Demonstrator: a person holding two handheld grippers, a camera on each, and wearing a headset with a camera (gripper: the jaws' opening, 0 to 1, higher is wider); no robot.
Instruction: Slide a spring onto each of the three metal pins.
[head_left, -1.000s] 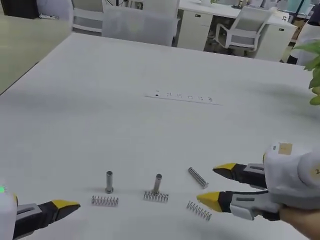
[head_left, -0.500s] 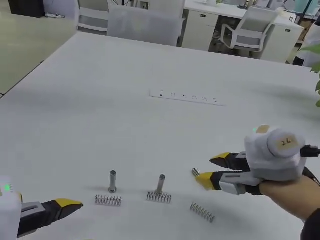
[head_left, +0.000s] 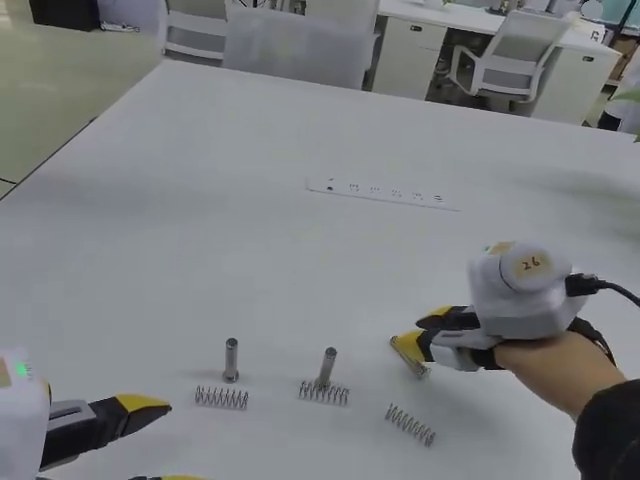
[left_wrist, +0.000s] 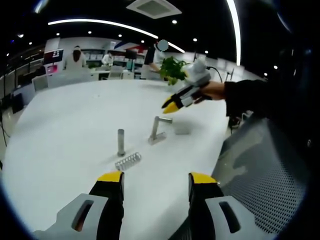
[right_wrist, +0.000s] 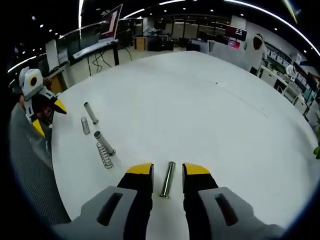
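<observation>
Right claw (right_wrist: 167, 170): jaws apart, set either side of the lying pin (right_wrist: 166, 186) without visibly pressing it; in the head view it sits at about four o'clock on the worktop (head_left: 300, 250). The pin's shaft runs along the line of the jaws, so closing them would catch it across its width. This is judged to be the approach to a pick-up, since this pin alone lies flat and likely must be raised or held before a spring can go over it. Left claw (left_wrist: 155, 180): jaws apart, holding nothing, low at seven o'clock in the head view and well apart from the parts; probably kept ready to bring a spring. First upright pin (head_left: 231, 358) and second upright pin (head_left: 328, 366): standing near six o'clock, both bare, the second leaning slightly. First spring (head_left: 221, 398) and second spring (head_left: 324, 393): lying flat at six o'clock of their pins, apparently one laid out per pin. Third spring (head_left: 410, 425): flat, at five o'clock of the right claw. No spring is fitted yet.
</observation>
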